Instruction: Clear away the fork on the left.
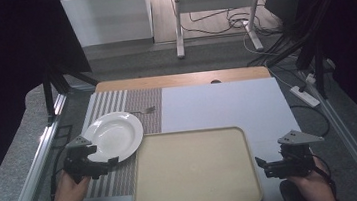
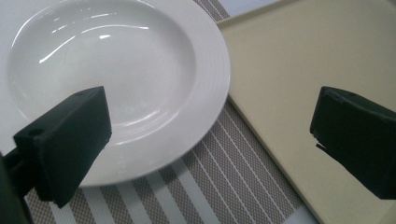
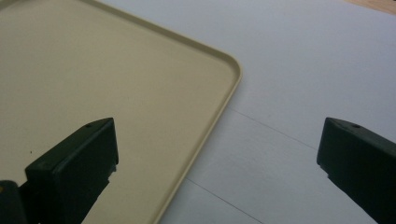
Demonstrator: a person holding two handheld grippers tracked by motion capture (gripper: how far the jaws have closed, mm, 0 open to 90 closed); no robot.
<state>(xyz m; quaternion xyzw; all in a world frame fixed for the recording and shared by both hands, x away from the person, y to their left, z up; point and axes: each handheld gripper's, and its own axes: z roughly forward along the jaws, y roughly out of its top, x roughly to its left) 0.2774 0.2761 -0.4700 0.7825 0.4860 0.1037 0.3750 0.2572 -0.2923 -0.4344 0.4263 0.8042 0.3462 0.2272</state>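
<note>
white plate (image 1: 115,136), beige tray (image 1: 194,169), grey-and-white striped placemat (image 1: 116,104).

— What lies around the beige tray (image 1: 194,169)?
— Left of it, a striped placemat (image 1: 118,117) carrying a white soup plate (image 1: 115,136). Beyond the plate, a fork (image 1: 143,111). A grey mat (image 1: 222,106) lies under the tray.

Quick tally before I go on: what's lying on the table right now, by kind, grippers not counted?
Plate, white, on the striped mat: 1
Tray, beige, nothing on it: 1
Fork, beyond the plate on the mat: 1
Striped placemat: 1
Total: 4
</note>
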